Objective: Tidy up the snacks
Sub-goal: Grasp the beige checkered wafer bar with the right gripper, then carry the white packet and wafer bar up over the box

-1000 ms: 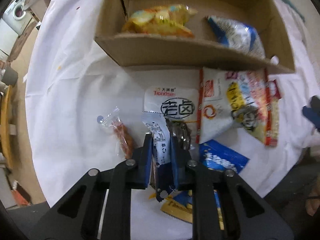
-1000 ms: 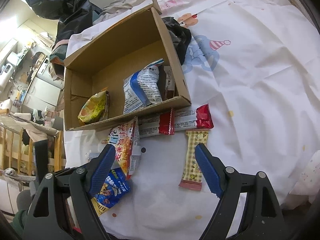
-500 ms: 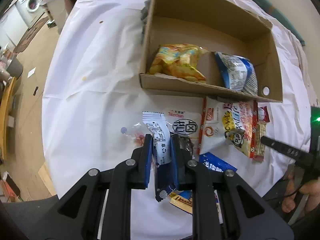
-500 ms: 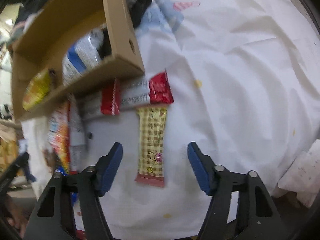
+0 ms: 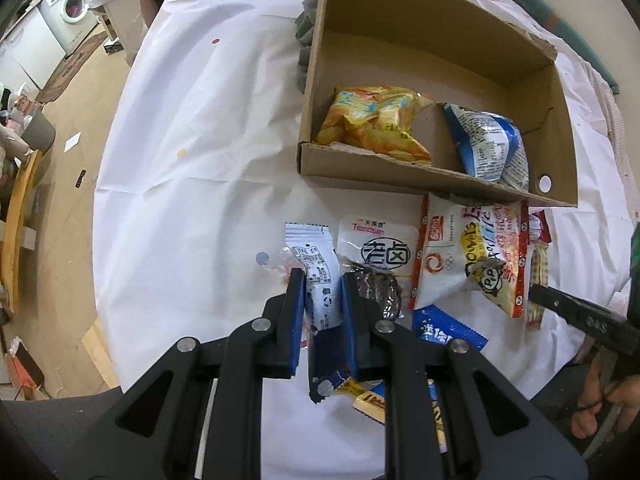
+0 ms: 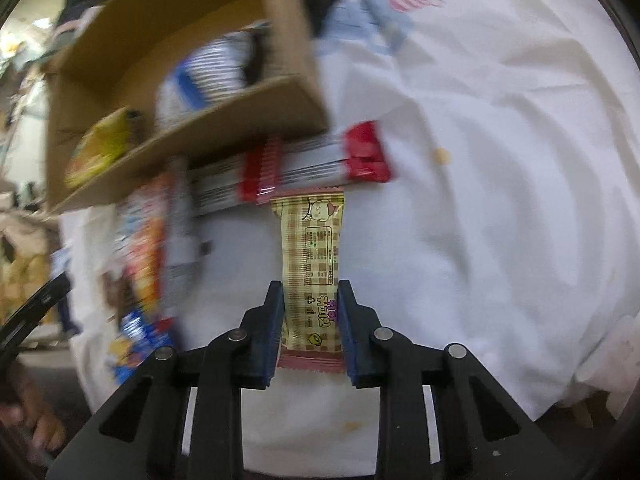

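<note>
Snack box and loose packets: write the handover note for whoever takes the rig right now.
Left claw: shut on the white-and-blue packet, above the table.
Right claw: shut on the checked wafer bar, which appears to lie on the white cloth.
Done: yellow chip bag and blue-white bag sit in the cardboard box.
Left: box both held items, then the big popcorn bag, the red-ended bars and the other packets in front of the box.
</note>
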The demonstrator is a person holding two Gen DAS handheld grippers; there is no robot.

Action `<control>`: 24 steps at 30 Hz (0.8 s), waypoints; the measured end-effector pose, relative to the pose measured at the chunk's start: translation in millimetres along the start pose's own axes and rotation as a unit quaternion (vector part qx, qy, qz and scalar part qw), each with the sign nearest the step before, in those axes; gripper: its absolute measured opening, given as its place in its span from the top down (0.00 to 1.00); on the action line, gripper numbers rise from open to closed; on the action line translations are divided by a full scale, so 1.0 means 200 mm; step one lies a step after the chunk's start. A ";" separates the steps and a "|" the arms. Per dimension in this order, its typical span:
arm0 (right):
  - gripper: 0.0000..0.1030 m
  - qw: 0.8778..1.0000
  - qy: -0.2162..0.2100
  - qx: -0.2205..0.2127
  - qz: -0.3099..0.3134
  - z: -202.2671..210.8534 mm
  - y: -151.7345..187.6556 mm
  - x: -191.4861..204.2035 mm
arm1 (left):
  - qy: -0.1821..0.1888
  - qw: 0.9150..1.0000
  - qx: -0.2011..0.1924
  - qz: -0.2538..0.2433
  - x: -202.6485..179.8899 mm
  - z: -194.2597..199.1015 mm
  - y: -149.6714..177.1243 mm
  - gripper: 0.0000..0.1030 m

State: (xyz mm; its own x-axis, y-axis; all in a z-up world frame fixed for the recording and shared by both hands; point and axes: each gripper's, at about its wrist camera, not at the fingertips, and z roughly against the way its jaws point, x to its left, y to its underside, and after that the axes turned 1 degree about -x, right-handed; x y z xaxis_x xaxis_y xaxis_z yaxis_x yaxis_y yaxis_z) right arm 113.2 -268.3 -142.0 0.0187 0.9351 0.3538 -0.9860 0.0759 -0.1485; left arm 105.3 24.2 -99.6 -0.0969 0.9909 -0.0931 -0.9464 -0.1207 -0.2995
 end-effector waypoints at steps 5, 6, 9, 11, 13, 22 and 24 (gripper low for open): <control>0.73 0.995 -0.061 -0.010 0.080 0.05 0.03 0.20 | -0.005 1.000 0.005 0.003 0.00 -0.03 0.00 0.86; 0.74 0.992 -0.068 -0.018 0.100 0.06 0.04 0.25 | -0.004 1.000 0.005 0.004 0.00 -0.03 -0.01 0.86; 0.74 0.983 -0.095 -0.048 0.149 0.12 0.03 0.38 | -0.008 1.000 -0.012 0.000 -0.02 -0.01 -0.01 0.86; 0.74 0.978 -0.110 -0.081 0.159 0.19 0.02 0.42 | -0.001 0.999 -0.038 -0.005 -0.03 0.04 -0.02 0.86; 0.74 0.975 -0.126 -0.108 0.148 0.25 0.00 0.43 | 0.000 0.997 -0.069 -0.018 -0.06 0.10 -0.02 0.86; 0.73 0.961 -0.128 -0.218 0.112 0.50 -0.14 0.36 | -0.004 0.988 -0.144 -0.049 -0.15 0.30 -0.08 0.86; 0.73 0.958 -0.127 -0.235 0.102 0.53 -0.19 0.33 | 0.009 0.987 -0.151 -0.044 -0.15 0.35 -0.13 0.86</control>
State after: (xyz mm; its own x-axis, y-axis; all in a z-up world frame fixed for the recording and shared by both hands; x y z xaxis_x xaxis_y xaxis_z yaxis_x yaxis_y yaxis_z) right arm 133.4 -246.8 -15.4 -0.2668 0.8373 0.4773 -0.7802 0.1030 -0.6170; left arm 111.1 1.3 -22.3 -0.0111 0.9974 -0.0706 -0.8153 -0.0499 -0.5769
